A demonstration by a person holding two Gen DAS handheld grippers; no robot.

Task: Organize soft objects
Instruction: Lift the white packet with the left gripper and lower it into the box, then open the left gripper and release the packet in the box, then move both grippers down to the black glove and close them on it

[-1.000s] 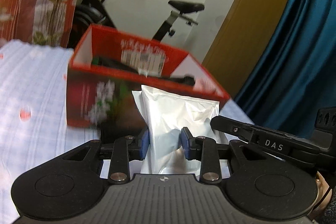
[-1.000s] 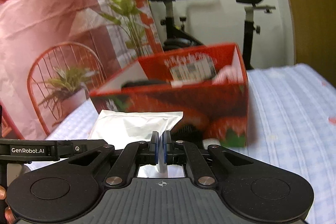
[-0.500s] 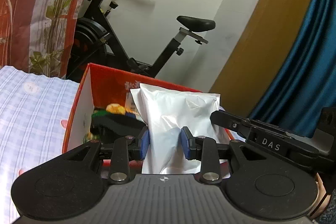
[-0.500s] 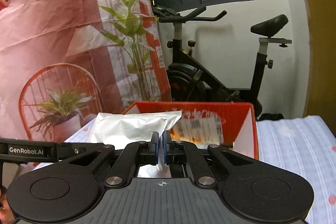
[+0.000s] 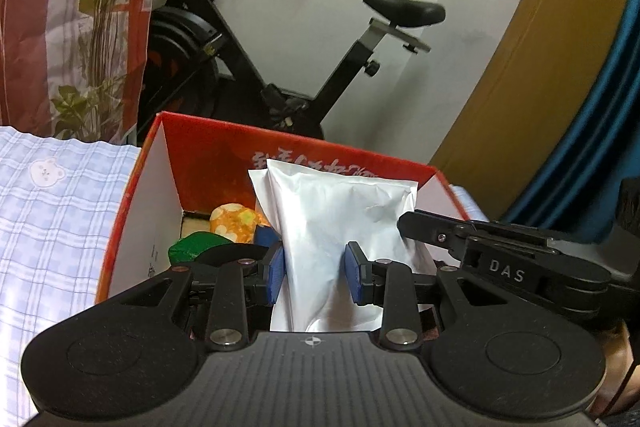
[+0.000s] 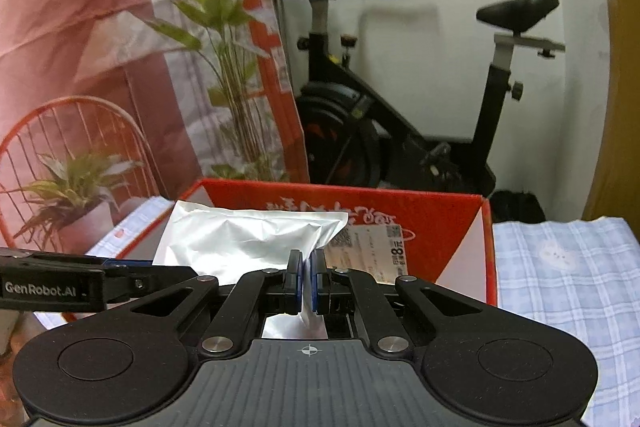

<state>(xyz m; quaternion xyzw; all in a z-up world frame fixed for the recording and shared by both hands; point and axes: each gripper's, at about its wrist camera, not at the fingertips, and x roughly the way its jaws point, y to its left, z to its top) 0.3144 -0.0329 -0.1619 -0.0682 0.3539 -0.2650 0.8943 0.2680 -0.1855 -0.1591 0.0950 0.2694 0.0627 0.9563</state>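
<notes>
A puffy silver foil pouch [image 5: 336, 219] hangs over the open red cardboard box [image 5: 132, 195]. My left gripper [image 5: 314, 273] is shut on the pouch's middle, its blue pads pressing both sides. My right gripper [image 6: 306, 277] is shut on the pouch's [image 6: 248, 243] thin corner edge, above the box [image 6: 440, 219]. Inside the box lie an orange flowered soft toy [image 5: 234, 223] and a green soft piece [image 5: 196, 247]. The right gripper's body [image 5: 512, 267] shows at the right of the left wrist view.
The box rests on a blue checked cloth [image 5: 52, 211] with bear prints, which also shows right of the box [image 6: 560, 267]. An exercise bike [image 5: 248, 59] stands behind, by a white wall. A printed backdrop with plants [image 6: 100, 67] is at the left, a blue curtain [image 5: 600, 107] at the right.
Both grippers carried the pouch forward and a little up, from in front of the box's near wall to over its open top. The box's inside came into view. Both grips stayed the same.
</notes>
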